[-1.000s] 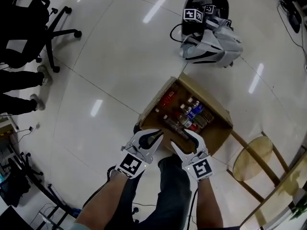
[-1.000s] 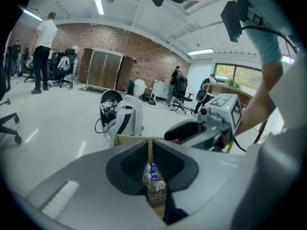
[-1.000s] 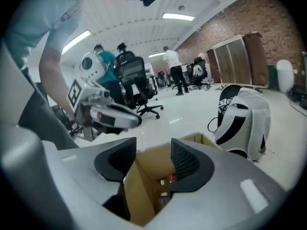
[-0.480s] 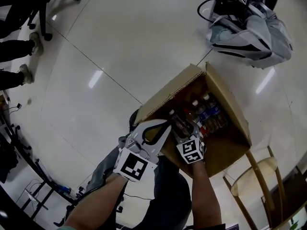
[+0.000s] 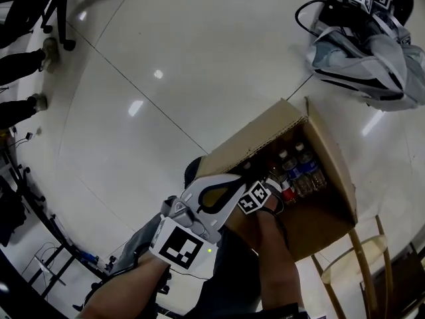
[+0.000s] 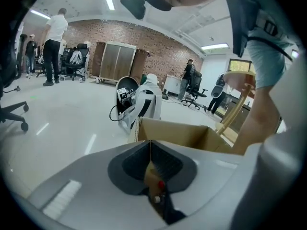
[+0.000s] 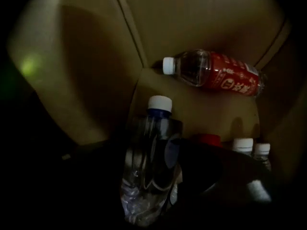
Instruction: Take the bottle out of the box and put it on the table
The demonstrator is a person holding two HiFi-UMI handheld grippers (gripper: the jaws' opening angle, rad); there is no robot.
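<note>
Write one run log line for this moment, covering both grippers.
right gripper: inside cardboard box, fingers just opening, clear bottle between them | left gripper: shut, outside box

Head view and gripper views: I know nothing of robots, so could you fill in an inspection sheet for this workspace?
Surface: glossy tiled floor; the box stands on it.
Job's things: open cardboard box holding several bottles; a clear white-capped bottle; a red-labelled bottle lying behind.
Clutter: grey-white gear with marker cubes; wooden stool.
Grippers: left gripper shut, empty, outside the box; right gripper inside it, jaws just been opening, clear bottle between them.
Cables: black cable by the gear.
Surroundings: office chair, people, brick wall.
</note>
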